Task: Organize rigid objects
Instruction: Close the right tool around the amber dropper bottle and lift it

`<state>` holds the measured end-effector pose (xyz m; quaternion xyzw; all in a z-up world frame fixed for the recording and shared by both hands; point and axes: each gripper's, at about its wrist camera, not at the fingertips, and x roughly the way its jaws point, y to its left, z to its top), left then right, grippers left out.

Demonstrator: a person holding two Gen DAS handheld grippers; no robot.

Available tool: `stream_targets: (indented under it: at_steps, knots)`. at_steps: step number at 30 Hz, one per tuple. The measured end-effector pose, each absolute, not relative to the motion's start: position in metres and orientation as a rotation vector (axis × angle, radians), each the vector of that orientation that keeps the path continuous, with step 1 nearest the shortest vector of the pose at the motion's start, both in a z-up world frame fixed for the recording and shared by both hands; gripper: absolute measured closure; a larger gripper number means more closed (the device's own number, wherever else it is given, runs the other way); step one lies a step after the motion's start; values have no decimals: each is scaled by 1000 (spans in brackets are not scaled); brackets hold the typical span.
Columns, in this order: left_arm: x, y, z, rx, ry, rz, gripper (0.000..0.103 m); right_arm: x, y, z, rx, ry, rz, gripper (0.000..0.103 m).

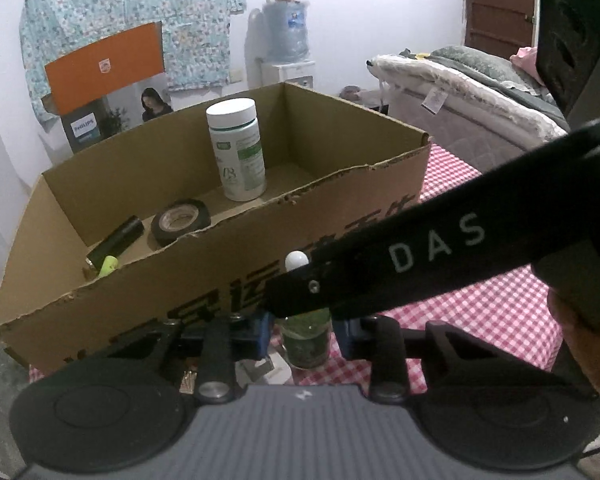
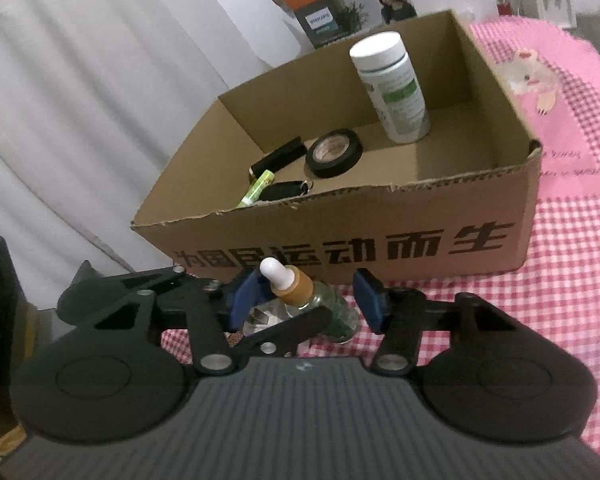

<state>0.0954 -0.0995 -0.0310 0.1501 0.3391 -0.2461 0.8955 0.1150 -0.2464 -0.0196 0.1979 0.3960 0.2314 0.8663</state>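
Observation:
A small glass dropper bottle (image 1: 306,344) with a white bulb and tan collar (image 2: 296,285) stands tilted on the checked cloth, right in front of the cardboard box (image 1: 160,292). My left gripper (image 1: 304,334) is shut on its glass body, blue pads against both sides. My right gripper (image 2: 306,300) stands open around the same bottle, pads apart from it. The right gripper's black finger (image 1: 420,248) crosses over the bottle's neck. In the box (image 2: 420,216) are a white bottle (image 2: 392,88), a black tape roll (image 2: 334,152), a black cylinder (image 2: 278,158), a yellow-green tube (image 2: 256,188) and a black key fob (image 2: 286,190).
A pink checked cloth (image 2: 540,300) covers the table. A small packet (image 2: 260,316) lies beside the dropper bottle. A white curtain (image 2: 80,100) hangs left of the box. Behind it stands an orange Philips carton (image 1: 104,68). A water dispenser (image 1: 286,32) and a bed (image 1: 460,80) are farther back.

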Motion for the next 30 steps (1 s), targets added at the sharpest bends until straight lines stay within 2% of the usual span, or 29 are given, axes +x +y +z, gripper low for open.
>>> stream_targets:
  at_steps: [10,30]
  knots:
    - [105,-97,-32,238,742,-518,70,122,-248,-25,464,844,506,66]
    - [87,-134,-31,224,765,-655,70,93,-294,-24,496,852,414,68]
